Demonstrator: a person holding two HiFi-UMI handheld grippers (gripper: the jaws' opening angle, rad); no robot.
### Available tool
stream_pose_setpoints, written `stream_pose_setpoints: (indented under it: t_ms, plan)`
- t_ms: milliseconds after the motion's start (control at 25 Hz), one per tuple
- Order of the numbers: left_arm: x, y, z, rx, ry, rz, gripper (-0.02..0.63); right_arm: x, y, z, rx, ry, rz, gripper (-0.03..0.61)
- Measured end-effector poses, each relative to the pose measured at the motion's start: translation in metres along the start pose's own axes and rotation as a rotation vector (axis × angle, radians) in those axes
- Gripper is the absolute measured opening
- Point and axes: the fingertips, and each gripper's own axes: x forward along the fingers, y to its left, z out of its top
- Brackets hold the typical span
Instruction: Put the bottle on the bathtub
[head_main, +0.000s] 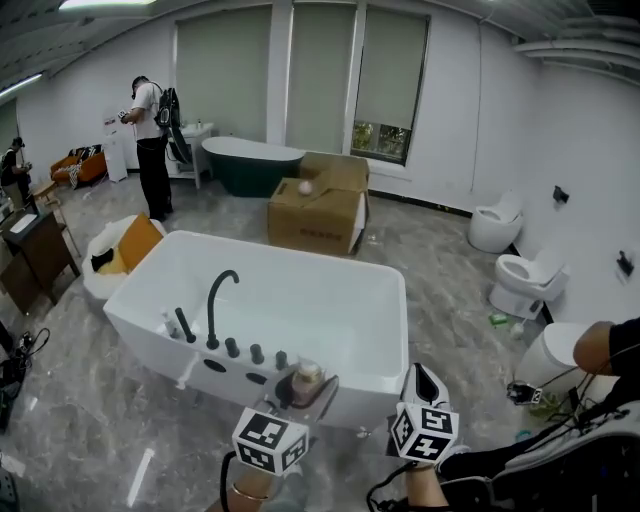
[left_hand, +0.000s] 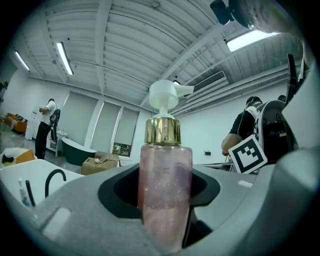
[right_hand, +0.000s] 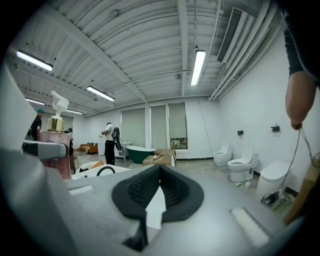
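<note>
A pink bottle (left_hand: 165, 185) with a gold collar and a white pump stands upright between the jaws of my left gripper (head_main: 300, 392), which is shut on it. In the head view the bottle (head_main: 306, 377) is at the near rim of the white bathtub (head_main: 380, 300), just right of the black faucet (head_main: 218, 300) and its knobs. I cannot tell whether it touches the rim. My right gripper (head_main: 424, 383) hovers beside the tub's near right corner, jaws shut with nothing between them. The right gripper view also shows the bottle (right_hand: 54, 145) at its left edge.
A cardboard box (head_main: 315, 205) and a dark green tub (head_main: 250, 165) stand behind the bathtub. Toilets (head_main: 525, 280) line the right wall. A person (head_main: 150, 145) stands at the back left. A wooden cabinet (head_main: 35, 250) is at the left, and cables (head_main: 545, 400) lie at the right.
</note>
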Motion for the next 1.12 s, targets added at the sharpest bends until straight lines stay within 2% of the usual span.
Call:
stream_pose_setpoints:
  t_ms: [400,640,880,1120]
  plan:
    - [0.09,0.095,0.017,-0.015,-0.001,-0.051,0.224,0.116,0.011,0.031,-0.007,-0.005,-0.059,0.003]
    - [0.127,0.141,0.017,-0.032,0.0,-0.072,0.224,0.171,0.021,0.039,-0.027,0.017,-0.076,0.003]
    - [0.138,0.18,-0.003,-0.056,0.032,-0.071,0.224,0.206,0.042,0.03,-0.032,0.034,-0.076,0.003]
    - [0.145,0.197,-0.015,-0.079,0.062,-0.038,0.224,0.226,0.042,0.016,-0.025,0.079,-0.061,0.003]
